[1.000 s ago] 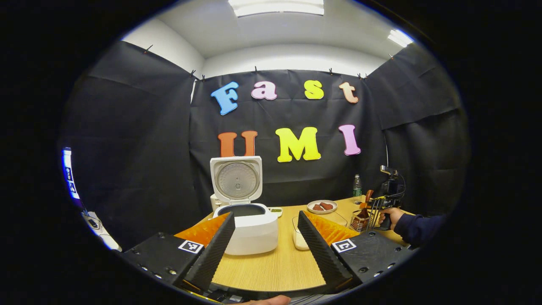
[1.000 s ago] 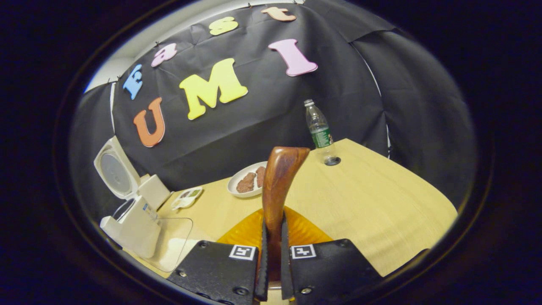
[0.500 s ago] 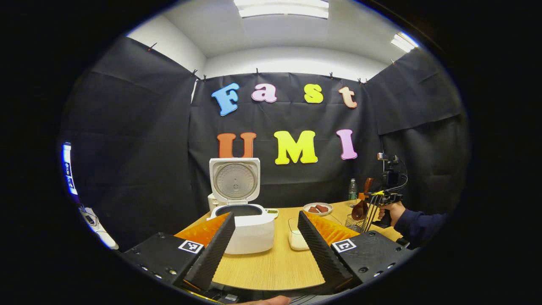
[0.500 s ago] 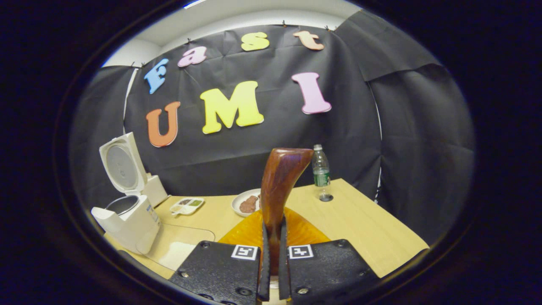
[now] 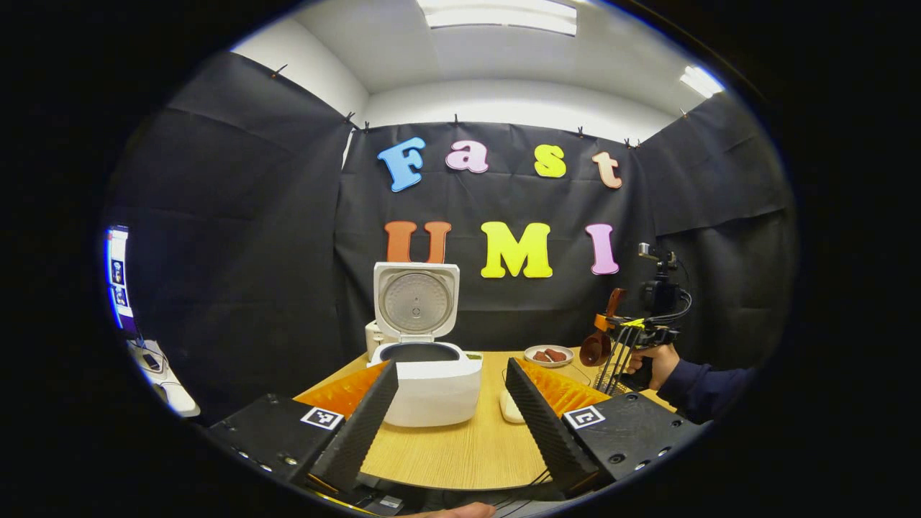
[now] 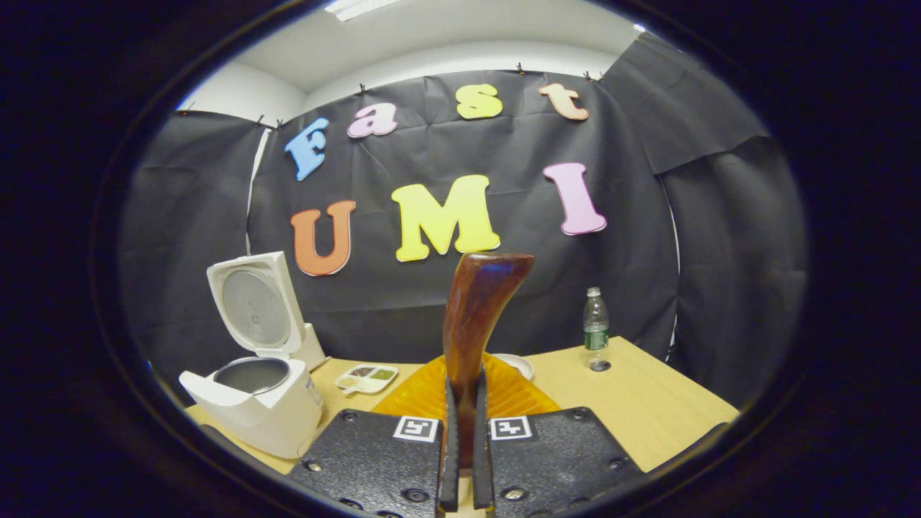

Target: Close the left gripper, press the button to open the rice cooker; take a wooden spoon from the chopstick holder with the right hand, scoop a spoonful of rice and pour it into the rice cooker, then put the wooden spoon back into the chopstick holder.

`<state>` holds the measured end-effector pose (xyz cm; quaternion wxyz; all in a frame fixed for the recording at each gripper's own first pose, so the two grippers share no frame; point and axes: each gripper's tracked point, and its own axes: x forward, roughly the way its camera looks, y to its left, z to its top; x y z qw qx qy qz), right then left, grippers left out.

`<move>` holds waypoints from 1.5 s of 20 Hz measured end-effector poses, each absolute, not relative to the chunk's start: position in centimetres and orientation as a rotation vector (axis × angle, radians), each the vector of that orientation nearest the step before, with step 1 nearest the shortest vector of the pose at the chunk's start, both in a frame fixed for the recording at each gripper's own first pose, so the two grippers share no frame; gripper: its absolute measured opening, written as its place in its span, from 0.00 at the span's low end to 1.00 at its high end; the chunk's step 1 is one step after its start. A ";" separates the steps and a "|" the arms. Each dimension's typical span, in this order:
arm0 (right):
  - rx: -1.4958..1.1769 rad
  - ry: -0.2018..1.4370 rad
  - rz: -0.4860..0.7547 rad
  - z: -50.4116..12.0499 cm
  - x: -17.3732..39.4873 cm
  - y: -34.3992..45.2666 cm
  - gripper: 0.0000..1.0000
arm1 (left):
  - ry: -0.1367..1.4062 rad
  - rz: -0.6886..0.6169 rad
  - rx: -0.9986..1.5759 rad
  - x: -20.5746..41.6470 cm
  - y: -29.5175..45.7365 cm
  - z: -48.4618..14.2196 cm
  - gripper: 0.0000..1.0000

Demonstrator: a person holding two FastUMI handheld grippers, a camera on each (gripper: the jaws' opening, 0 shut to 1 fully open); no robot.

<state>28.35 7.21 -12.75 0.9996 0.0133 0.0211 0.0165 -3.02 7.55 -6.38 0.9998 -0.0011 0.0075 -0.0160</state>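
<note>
1. The right gripper (image 6: 463, 460) is clamped on the spoon (image 6: 475, 316), whose handle stands up between its fingers.
2. In the left gripper view the spoon's bowl (image 5: 594, 349) hangs above the table's right edge.
3. The left gripper (image 5: 450, 414) is wide apart and holds nothing.
4. The cooker (image 5: 424, 374), lid up, stands near the table's (image 5: 460, 450) back-left corner.

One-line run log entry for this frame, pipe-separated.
rice cooker: lid open | right tongs: shut on wooden spoon, lifted above table | left tongs: open, idle | step: scoop rice next
</note>
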 end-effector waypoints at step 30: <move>-0.027 0.389 0.156 -28.7 29.8 16.8 0.13 | -0.022 -0.053 0.014 -3.2 8.0 -6.6 0.94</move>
